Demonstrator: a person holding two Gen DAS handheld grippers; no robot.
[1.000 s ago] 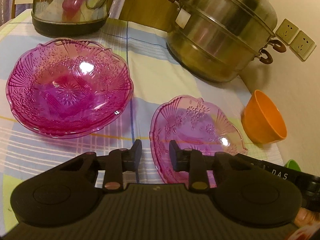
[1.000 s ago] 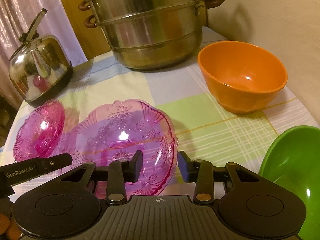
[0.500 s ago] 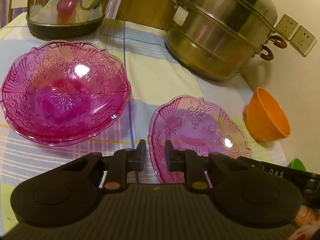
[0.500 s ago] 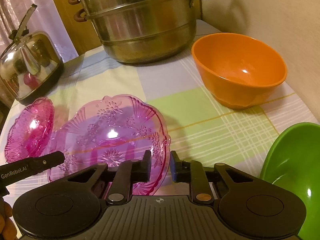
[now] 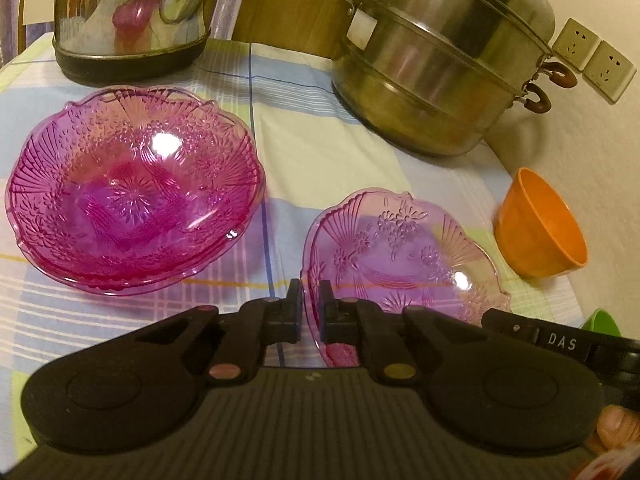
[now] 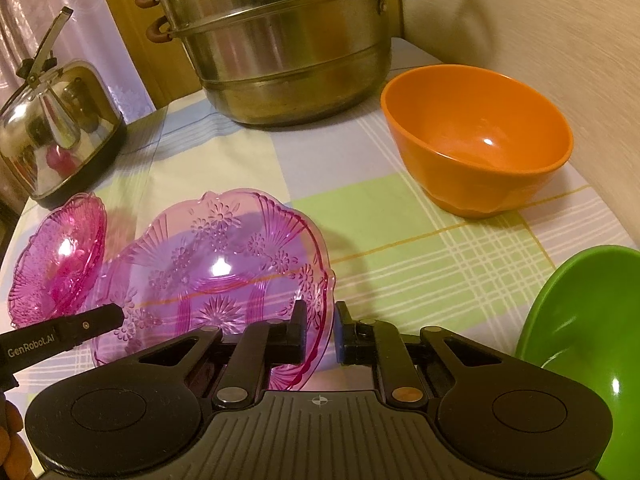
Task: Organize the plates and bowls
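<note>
A single pale pink glass plate [image 5: 400, 248] sits tilted on the checked tablecloth [image 5: 328, 160]. My left gripper [image 5: 311, 312] is shut on its left rim. My right gripper [image 6: 320, 328] is shut on its right rim; the plate also shows in the right wrist view [image 6: 208, 272]. A stack of darker pink glass plates [image 5: 132, 188] lies to the left and shows in the right wrist view [image 6: 56, 256]. An orange bowl [image 6: 476, 136] stands at the right near the wall, seen too in the left wrist view [image 5: 540, 224]. A green bowl [image 6: 584, 344] is at the near right.
A big steel steamer pot [image 6: 276, 40] stands at the back. A shiny kettle [image 6: 56, 132] stands at the back left. The wall [image 6: 560, 40] runs along the table's right side, with sockets [image 5: 592, 60] on it.
Both grippers have closed from open onto the pale pink plate's rims, left and right. The plate has tipped up slightly.
</note>
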